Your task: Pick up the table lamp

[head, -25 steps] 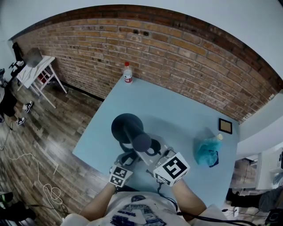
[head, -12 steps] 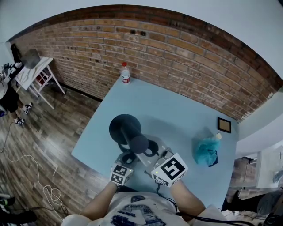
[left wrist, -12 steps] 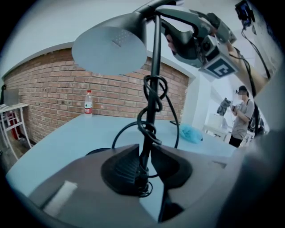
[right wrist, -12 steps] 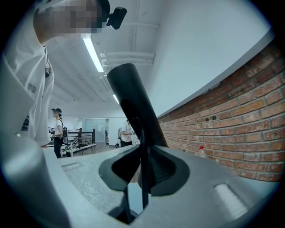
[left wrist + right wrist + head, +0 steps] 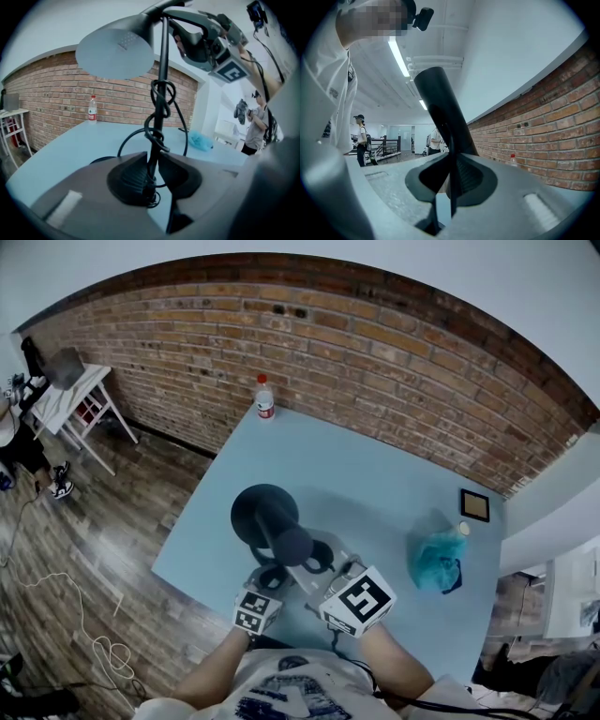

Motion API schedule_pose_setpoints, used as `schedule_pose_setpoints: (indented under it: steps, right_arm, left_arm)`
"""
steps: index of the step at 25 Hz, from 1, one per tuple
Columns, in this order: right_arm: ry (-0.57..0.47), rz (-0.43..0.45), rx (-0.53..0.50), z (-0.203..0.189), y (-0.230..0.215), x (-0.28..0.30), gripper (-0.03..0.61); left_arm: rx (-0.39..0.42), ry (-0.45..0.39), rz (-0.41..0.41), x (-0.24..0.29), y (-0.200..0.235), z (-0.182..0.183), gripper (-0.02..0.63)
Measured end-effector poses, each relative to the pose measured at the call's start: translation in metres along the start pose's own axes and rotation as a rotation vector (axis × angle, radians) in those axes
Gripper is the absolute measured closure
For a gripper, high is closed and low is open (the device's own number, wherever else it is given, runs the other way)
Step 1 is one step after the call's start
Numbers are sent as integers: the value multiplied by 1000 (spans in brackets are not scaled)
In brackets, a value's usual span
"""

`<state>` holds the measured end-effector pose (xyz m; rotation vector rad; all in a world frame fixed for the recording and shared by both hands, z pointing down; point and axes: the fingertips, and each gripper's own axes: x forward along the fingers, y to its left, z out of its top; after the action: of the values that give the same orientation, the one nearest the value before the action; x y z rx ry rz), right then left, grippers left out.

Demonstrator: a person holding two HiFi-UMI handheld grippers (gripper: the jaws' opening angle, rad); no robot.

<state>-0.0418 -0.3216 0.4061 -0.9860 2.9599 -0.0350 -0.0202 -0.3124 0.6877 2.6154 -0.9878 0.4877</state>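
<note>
A black table lamp (image 5: 266,513) stands on the light blue table (image 5: 375,470), its round base toward the brick wall and its head (image 5: 294,545) leaning toward me. In the left gripper view the thin stem (image 5: 162,89), with the cord wound round it, runs up to the shade (image 5: 115,51). My left gripper (image 5: 151,165) is shut on that stem low down. My right gripper (image 5: 451,174) points level, and its jaws have just been closing on the thick dark neck (image 5: 440,110) under the lamp head; the pads now press on it. In the head view both grippers (image 5: 272,576) (image 5: 324,564) sit at the lamp's near side.
A water bottle (image 5: 265,396) stands at the table's far corner by the brick wall. A crumpled blue bag (image 5: 437,559) and a small framed picture (image 5: 476,506) lie at the right. A white side table (image 5: 67,395) and a loose cable (image 5: 101,643) are on the wooden floor at left.
Both grippers and the lamp keep almost the same place at the table's near edge. The person at the far left on the floor has shifted a little.
</note>
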Motion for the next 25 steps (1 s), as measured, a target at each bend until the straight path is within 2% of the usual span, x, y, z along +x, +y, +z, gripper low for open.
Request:
schedule_pose_setpoints:
  steps: [6,11,20,25]
  right_arm:
    - [5,1,36,-1,-1,-2,538]
    - [19,12,40,0,1,-3,538]
    - [16,27,52,2,4,-5,538]
    - [8,32,55,6,6,-8,540]
  left_arm:
    - [10,5,12,2,-2,2,555]
    - [-17,15,13,0,-3,1,557]
    - [8,-15,16,-6,-3,3,561]
    - [-2,14,17,-12,-2,1,561]
